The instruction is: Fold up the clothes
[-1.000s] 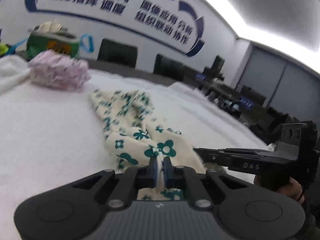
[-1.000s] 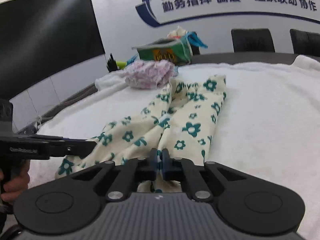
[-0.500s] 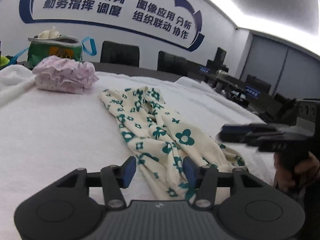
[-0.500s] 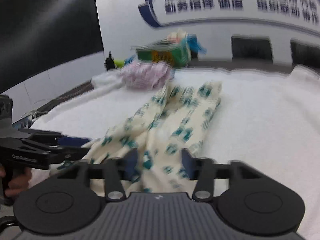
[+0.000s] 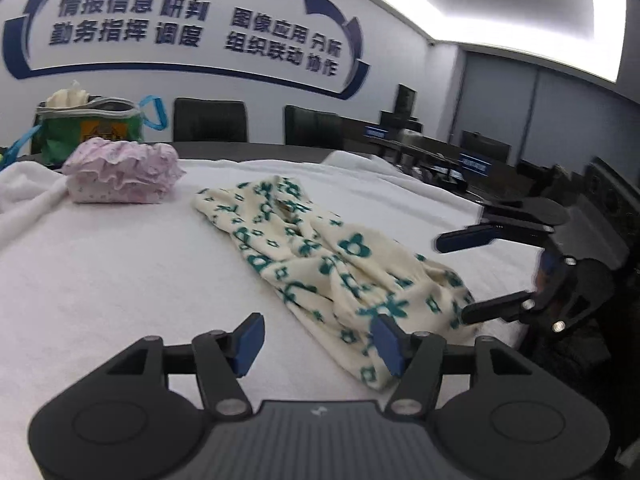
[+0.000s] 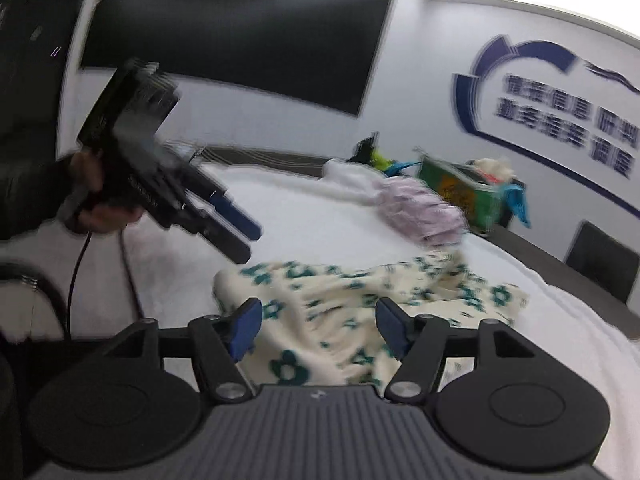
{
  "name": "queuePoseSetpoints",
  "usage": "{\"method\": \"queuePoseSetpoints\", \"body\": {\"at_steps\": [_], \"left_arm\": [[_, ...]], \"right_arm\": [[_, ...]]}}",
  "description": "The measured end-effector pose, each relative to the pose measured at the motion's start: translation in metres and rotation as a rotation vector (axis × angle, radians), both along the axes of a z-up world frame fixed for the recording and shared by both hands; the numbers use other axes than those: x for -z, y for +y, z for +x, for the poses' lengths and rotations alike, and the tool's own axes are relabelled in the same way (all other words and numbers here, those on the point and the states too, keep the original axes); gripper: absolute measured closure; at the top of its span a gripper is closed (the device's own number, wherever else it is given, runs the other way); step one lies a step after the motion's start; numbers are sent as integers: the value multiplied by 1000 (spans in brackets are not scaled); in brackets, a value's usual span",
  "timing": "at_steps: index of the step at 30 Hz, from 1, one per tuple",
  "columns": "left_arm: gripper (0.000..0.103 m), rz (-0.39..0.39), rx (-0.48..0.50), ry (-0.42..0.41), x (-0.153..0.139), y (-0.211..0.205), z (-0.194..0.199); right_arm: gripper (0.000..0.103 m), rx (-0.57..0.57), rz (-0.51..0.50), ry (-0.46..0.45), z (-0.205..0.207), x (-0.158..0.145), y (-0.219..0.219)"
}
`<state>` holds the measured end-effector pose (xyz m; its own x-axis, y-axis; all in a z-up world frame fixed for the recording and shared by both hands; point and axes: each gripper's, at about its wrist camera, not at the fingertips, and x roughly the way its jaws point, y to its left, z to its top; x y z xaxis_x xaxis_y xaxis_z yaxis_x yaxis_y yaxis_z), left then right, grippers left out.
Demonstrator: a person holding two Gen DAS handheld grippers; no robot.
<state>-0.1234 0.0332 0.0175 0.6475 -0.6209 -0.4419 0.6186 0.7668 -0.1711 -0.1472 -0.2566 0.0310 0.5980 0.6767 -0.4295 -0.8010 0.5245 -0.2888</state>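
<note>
A cream garment with green flowers (image 5: 328,264) lies crumpled in a long strip on the white towel-covered table (image 5: 120,272); it also shows in the right wrist view (image 6: 360,304). My left gripper (image 5: 318,342) is open and empty, just above the garment's near end. My right gripper (image 6: 318,330) is open and empty over the garment's other end. The right gripper shows in the left wrist view (image 5: 476,276), open. The left gripper shows in the right wrist view (image 6: 236,236), raised above the table.
A folded pink ruffled garment (image 5: 120,176) lies at the back left, also in the right wrist view (image 6: 420,212). A green bag (image 5: 90,128) with blue handles stands behind it. Black chairs (image 5: 210,126) line the far edge. The table edge runs on the right (image 5: 460,196).
Both grippers were shut on the flowered garment's edge one second ago. Both have opened and let it go, and pulled back and up. The garment now lies loose on the table.
</note>
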Motion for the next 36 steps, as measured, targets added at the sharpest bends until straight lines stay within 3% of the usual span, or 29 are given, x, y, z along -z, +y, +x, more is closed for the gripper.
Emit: {"method": "queuePoseSetpoints", "body": {"at_steps": [2,5,7,8,9,10,13,15,19,22,26,27,29,31,33,36], "left_arm": [[43,16,44,-28,-1,-2,-7],[33,63,132,-92,-4,-10,-17],[32,127,191,-147,-6,-20,-24],[32,173,221,-193,-7,-27,-28],[31,218,242,-248,-6,-34,-31],[30,265,262,-301,-6,-41,-34],[21,426,312,-440,-1,-62,-34],[22,508,339,-434,3,-77,-20],[22,543,332,-429,8,-101,8],[29,548,338,-447,12,-115,20],[48,522,398,-423,17,-118,29],[53,515,410,-407,19,-118,32],[54,510,419,-371,22,-115,37],[54,495,418,-348,24,-112,41],[54,479,418,-329,23,-109,45],[54,458,424,-311,22,-108,48]], "right_arm": [[36,-60,-48,-13,1,6,12],[36,-120,-116,-21,6,14,27],[39,-157,-160,-14,13,23,36],[43,-165,-160,14,20,24,37],[65,-168,-154,49,28,22,38],[73,-172,-147,84,36,21,38],[81,-199,-118,188,61,9,32],[83,-219,-98,217,73,-2,26],[85,-238,-62,233,85,-21,18],[87,-253,-37,249,86,-24,15],[87,-230,-51,256,79,-21,12],[84,-213,-46,242,75,-21,8],[65,-176,-31,208,66,-22,-2],[27,-132,-31,116,50,-17,-16],[23,-92,-53,31,36,-8,-27],[23,-55,-131,2,30,16,-25]]}}
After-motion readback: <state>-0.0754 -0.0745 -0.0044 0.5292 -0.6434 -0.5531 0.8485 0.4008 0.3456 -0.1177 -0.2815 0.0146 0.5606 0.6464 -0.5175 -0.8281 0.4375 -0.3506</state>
